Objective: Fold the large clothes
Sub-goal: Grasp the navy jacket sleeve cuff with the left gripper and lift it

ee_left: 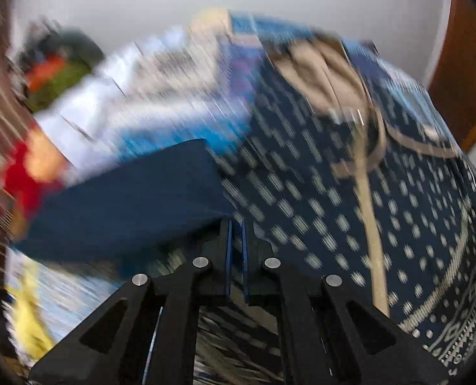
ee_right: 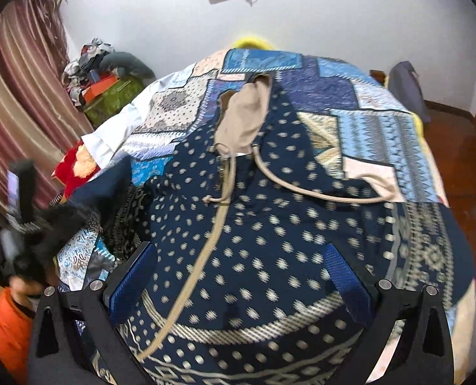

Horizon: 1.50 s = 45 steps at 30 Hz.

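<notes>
White walls close round a bed (ee_right: 382, 134) covered in a blue patchwork spread, and that bed is the landmark for everything else. Across the bed lies the navy garment (ee_right: 270, 231), dotted in pale motifs, with a beige lining at the neck toward the bed's far end and a beige drawstring trailing down its middle. It looks like thin, limp cotton: light, quick to slump and wrinkle, unlikely to slide on the spread. I'd judge the patterned hem and the sleeve edges the sensible places to pinch, since the cord would only pull loose.

Over the near end of the bed, the right gripper (ee_right: 241, 276) hangs with its blue pads spread wide and nothing between them. At the bed's left side, the left gripper (ee_left: 236, 256) has its jaws drawn nearly together on a plain navy flap (ee_left: 135, 205) of the garment, seemingly a sleeve lifted off the bed.

Heavy blur smears the left wrist view, so the exact bite is uncertain. The garment's near hem runs out of sight beneath the right gripper, and whoever holds the tools shows only as an orange shape by the curtain (ee_right: 20, 102).
</notes>
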Each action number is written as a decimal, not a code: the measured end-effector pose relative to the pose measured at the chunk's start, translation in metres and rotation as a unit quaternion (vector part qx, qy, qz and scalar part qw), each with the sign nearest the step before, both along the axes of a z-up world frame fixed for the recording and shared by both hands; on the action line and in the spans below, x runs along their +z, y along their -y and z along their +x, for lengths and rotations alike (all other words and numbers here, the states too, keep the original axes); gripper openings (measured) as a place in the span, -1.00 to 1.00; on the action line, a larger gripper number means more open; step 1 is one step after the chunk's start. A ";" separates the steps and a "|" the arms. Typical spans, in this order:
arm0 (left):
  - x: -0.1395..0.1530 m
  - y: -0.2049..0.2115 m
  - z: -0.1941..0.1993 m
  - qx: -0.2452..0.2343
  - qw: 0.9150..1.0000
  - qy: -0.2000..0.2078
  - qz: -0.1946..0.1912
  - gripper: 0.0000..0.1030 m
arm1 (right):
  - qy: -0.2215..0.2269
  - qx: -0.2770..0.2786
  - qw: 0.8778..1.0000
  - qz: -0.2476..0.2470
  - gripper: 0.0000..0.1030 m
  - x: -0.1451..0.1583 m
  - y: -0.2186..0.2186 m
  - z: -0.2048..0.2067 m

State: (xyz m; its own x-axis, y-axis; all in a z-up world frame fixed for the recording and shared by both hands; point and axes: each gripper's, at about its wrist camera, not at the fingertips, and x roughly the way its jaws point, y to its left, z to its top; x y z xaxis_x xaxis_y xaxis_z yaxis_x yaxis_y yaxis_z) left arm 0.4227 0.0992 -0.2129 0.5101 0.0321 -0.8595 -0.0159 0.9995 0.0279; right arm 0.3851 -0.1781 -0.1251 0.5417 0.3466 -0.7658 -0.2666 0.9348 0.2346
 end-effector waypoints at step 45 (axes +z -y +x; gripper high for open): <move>0.046 -0.223 -0.015 0.263 0.957 0.099 -0.068 -0.95 | -0.059 -0.004 0.998 0.039 1.00 -0.036 0.015 0.010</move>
State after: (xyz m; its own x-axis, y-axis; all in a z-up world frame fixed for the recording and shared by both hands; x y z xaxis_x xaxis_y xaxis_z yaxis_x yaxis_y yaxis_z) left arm 0.4076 0.3220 -0.1673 0.6070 0.2235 -0.7626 -0.5095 0.8459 -0.1575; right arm 0.3955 -0.1933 -0.1607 0.4529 0.4033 -0.7951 -0.2258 0.9146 0.3353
